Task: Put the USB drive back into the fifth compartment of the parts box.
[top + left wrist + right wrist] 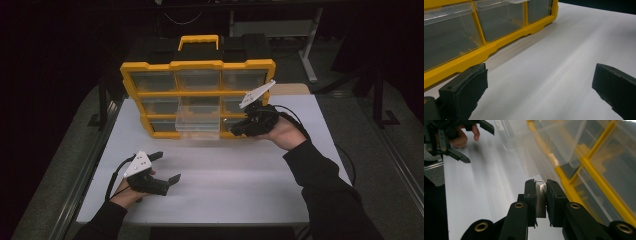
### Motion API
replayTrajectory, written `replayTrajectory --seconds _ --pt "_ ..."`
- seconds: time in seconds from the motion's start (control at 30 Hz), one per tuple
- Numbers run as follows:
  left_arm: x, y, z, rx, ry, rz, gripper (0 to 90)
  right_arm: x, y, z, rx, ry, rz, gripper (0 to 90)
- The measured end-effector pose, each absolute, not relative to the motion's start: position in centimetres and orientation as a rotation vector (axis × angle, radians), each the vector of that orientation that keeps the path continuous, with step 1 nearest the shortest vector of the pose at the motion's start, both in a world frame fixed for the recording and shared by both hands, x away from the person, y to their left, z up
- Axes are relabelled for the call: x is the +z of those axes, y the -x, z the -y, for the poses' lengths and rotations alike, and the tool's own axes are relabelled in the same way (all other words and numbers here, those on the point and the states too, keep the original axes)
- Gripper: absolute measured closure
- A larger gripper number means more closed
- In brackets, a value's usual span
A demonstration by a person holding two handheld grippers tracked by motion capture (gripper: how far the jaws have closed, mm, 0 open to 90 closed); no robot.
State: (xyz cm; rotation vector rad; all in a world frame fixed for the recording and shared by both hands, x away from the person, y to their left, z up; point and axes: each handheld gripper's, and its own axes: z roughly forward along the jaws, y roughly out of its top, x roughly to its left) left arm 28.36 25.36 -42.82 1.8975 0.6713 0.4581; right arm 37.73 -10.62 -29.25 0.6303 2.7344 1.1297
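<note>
Left hand-held gripper (pixel 162 167) gapes wide; right hand-held gripper (pixel 239 128) is clamped.

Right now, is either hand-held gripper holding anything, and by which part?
Right hand-held gripper pinches a clear plastic drawer by its thin edge; left hand-held gripper holds nothing.

A: Looking along the left gripper (pixel 539 87): two black padded jaws standing wide apart, one low at the left, one at the right edge, nothing between them.

B: And underneath?

A: A plain white table top (pixel 564 55), bare between the pads.

B: That yellow at the top left?

A: The yellow plastic organiser case (pixel 506 41), its base sitting on the table. Three clear plastic drawers (pixel 499 21) side by side in its frame, closed; contents are too hazy to tell.
</note>
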Motion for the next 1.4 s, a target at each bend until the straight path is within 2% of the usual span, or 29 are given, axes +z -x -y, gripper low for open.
replayTrajectory --seconds 0.73,1.4 --pt "-42.8 -28.4 -25.4 0.46 -1.893 -0.679 0.0 -24.3 -38.9 8.6 1.16 -0.559 -2.711 78.0" --pt "-42.7 -28.3 -25.4 0.458 -1.894 -0.672 0.0 -24.4 -40.7 3.5 1.146 -0.488 -2.759 78.0"
